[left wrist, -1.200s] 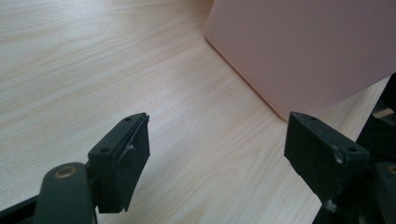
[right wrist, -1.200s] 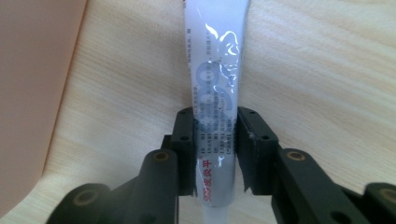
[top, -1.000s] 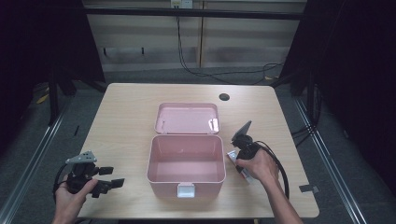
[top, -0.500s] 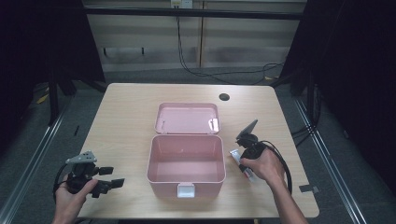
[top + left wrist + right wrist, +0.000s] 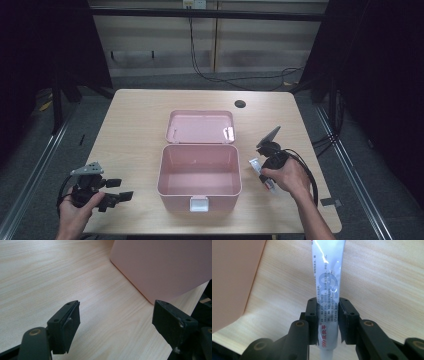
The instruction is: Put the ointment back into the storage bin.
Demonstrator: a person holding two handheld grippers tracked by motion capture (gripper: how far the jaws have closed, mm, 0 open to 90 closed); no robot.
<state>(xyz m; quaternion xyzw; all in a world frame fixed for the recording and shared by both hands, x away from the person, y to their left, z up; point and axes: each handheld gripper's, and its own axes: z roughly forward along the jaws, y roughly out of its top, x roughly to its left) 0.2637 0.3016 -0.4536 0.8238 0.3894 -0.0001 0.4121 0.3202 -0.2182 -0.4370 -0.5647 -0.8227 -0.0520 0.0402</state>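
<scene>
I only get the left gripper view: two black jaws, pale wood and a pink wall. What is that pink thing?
Observer: An open pink plastic box, its lid lying flat behind it.
Operator: Anything inside?
Observer: No, the inside looks bare.
Operator: And the other hand?
Observer: The right gripper is shut on a white squeeze tube with red and grey print, beside the box.
Operator: Is my gripper touching the box?
Observer: No, the left gripper sits open on the wooden table, apart from it.

Even overhead light on the table (image 5: 135, 125), dark surroundings, soft focus, glare on tube (image 5: 328, 277).
</scene>
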